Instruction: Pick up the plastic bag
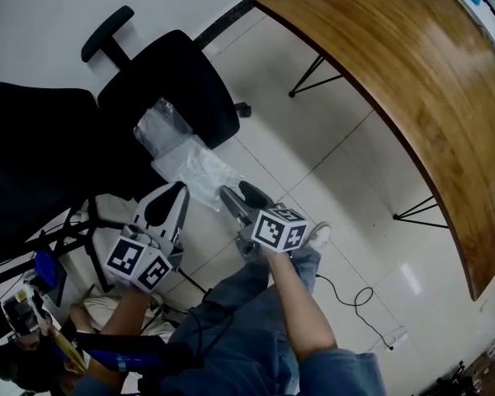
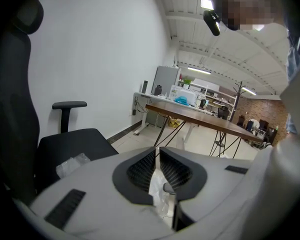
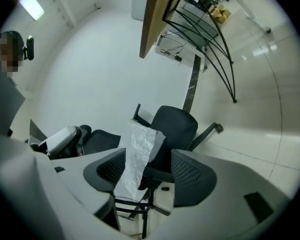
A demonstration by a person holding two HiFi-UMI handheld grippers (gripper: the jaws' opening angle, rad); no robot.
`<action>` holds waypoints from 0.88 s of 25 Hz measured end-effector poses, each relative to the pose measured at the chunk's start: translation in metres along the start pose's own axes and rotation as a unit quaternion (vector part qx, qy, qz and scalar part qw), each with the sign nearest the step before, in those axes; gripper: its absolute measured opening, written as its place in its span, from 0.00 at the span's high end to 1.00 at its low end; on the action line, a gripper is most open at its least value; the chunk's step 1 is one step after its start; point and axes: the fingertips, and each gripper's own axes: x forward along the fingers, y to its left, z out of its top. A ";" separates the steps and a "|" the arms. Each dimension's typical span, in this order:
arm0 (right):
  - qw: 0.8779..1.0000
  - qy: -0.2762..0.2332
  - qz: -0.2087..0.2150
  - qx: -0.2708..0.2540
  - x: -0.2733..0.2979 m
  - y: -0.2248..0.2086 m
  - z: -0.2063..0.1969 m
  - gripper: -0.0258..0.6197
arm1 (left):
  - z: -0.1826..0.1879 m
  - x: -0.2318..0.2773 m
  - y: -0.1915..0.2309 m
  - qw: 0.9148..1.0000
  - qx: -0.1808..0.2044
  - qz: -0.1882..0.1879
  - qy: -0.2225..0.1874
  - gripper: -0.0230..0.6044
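Note:
A clear crinkled plastic bag (image 1: 195, 168) hangs in front of the black office chair's seat (image 1: 177, 77). My left gripper (image 1: 177, 190) is shut on its lower edge; in the left gripper view the white film (image 2: 158, 185) is pinched between the closed pads (image 2: 158, 156). Just to the right, my right gripper (image 1: 241, 198) stands open. In the right gripper view the bag (image 3: 138, 151) hangs between the wide jaws (image 3: 146, 171), close to the left pad (image 3: 110, 171), and neither pad presses on it. A second clear bag (image 1: 159, 124) lies on the seat.
A curved wooden table (image 1: 396, 81) on black legs (image 1: 313, 77) fills the right side. A cable (image 1: 356, 299) lies on the pale tiled floor. The chair's armrest (image 1: 107, 31) and backrest (image 1: 29, 163) are at the left, with clutter (image 1: 41, 279) below. The person's jeans (image 1: 256, 320) are underneath.

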 end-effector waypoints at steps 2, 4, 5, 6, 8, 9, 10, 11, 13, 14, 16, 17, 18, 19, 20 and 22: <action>1.000 -0.002 0.014 0.019 0.005 0.000 0.000 0.50 | -0.002 -0.003 0.002 1.000 0.000 0.002 0.001 0.90; 0.999 0.000 0.034 0.036 0.011 0.004 0.000 0.50 | -0.004 -0.005 0.003 1.000 0.001 0.002 0.002 0.90; 0.998 0.004 0.050 0.044 0.015 0.008 0.000 0.50 | -0.005 -0.006 0.003 1.000 0.000 0.003 0.002 0.90; 0.996 0.006 0.069 0.051 0.017 0.013 0.000 0.51 | -0.006 -0.008 0.003 1.000 -0.001 0.004 0.001 0.90; 0.993 0.004 0.103 0.061 0.018 0.024 0.002 0.58 | -0.006 -0.010 0.002 1.000 -0.003 0.004 -0.001 0.90; 0.992 0.001 0.113 0.063 0.017 0.028 0.004 0.58 | -0.006 -0.010 0.002 1.000 -0.003 0.004 -0.002 0.90; 0.991 0.000 0.116 0.062 0.016 0.029 0.005 0.64 | -0.006 -0.010 0.002 1.000 -0.004 0.004 -0.003 0.90; 0.992 -0.003 0.112 0.056 0.015 0.029 0.006 0.75 | -0.006 -0.010 0.002 1.000 -0.005 0.004 -0.004 0.90; 0.995 -0.009 0.093 0.040 0.011 0.026 0.011 0.96 | -0.006 -0.010 0.002 1.000 -0.008 0.003 -0.007 0.90; 0.995 -0.011 0.089 0.036 0.009 0.026 0.014 0.96 | -0.005 -0.010 0.001 1.000 -0.009 0.003 -0.009 0.90; 0.995 -0.009 0.095 0.037 0.008 0.033 0.017 0.96 | -0.003 -0.011 0.000 1.000 -0.012 0.002 -0.014 0.90; 0.994 -0.008 0.101 0.038 0.007 0.038 0.018 0.96 | -0.001 -0.011 -0.001 1.000 -0.013 0.003 -0.016 0.90; 0.994 -0.008 0.107 0.038 0.007 0.044 0.020 0.96 | 0.001 -0.012 -0.001 1.000 -0.014 0.004 -0.019 0.90; 0.993 -0.009 0.112 0.037 0.005 0.051 0.023 0.96 | 0.004 -0.013 -0.001 1.000 -0.015 0.005 -0.022 0.90; 0.992 -0.010 0.118 0.035 0.004 0.059 0.026 0.96 | 0.006 -0.014 -0.001 1.000 -0.017 0.006 -0.026 0.90; 0.990 -0.010 0.135 0.035 0.003 0.080 0.032 0.96 | 0.012 -0.017 -0.001 0.999 -0.020 0.008 -0.033 0.90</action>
